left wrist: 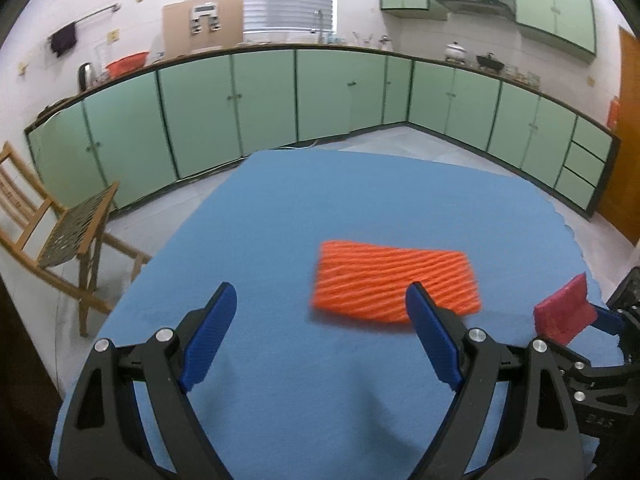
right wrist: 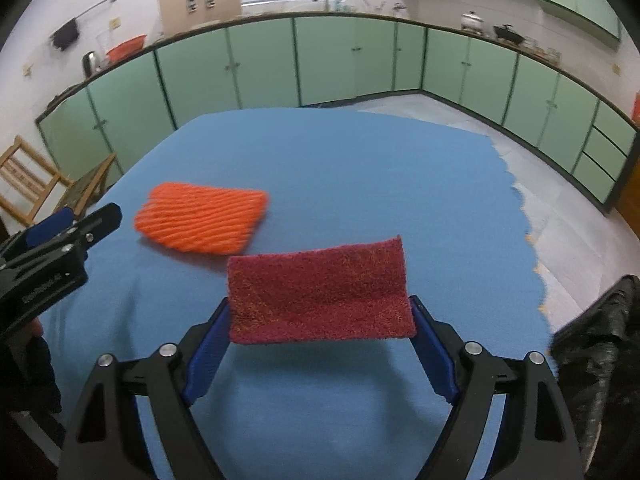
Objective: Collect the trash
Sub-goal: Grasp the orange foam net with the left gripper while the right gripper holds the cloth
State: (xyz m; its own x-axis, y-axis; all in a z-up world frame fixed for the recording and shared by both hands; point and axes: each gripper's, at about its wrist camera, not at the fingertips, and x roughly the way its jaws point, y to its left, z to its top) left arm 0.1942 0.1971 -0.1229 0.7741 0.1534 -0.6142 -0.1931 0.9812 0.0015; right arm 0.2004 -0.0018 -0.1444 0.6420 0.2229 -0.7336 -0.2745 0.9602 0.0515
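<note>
Right tongs (right wrist: pixel 320 328): spread wide, clamping red pad (right wrist: pixel 320 292) by its ends | left tongs (left wrist: pixel 320 336): wide, empty | risk: pad slips free above worktop (right wrist: pixel 340 152); orange mesh (right wrist: pixel 200 220) left uncollected.

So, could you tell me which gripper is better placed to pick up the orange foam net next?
Left, probably. The left gripper is open and empty, with the orange foam net just ahead by its right finger. The right gripper is shut on the dark red scouring pad.
</note>
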